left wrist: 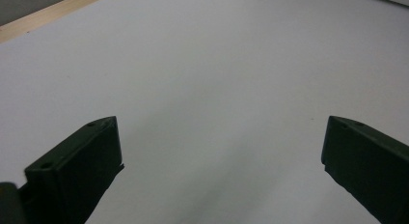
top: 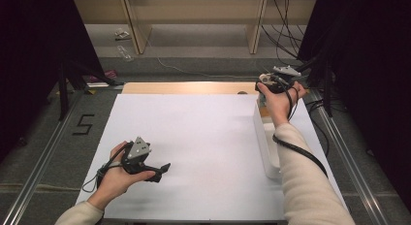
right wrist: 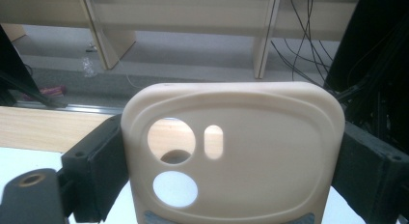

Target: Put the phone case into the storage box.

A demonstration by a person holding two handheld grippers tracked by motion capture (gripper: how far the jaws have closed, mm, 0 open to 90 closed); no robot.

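White table (top: 194,137); fingers (right wrist: 103,175) clamping phone case (right wrist: 260,147)

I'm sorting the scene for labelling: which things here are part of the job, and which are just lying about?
In the job:
- phone case, clamped in the right tool
- white tray
- left tool, open

Lying about:
- shelf
- cables
- floor litter

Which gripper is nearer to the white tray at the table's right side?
Right. The right gripper hovers at the far end of the white tray, clamped on a beige phone case. The left gripper sits across the table, jaws open.
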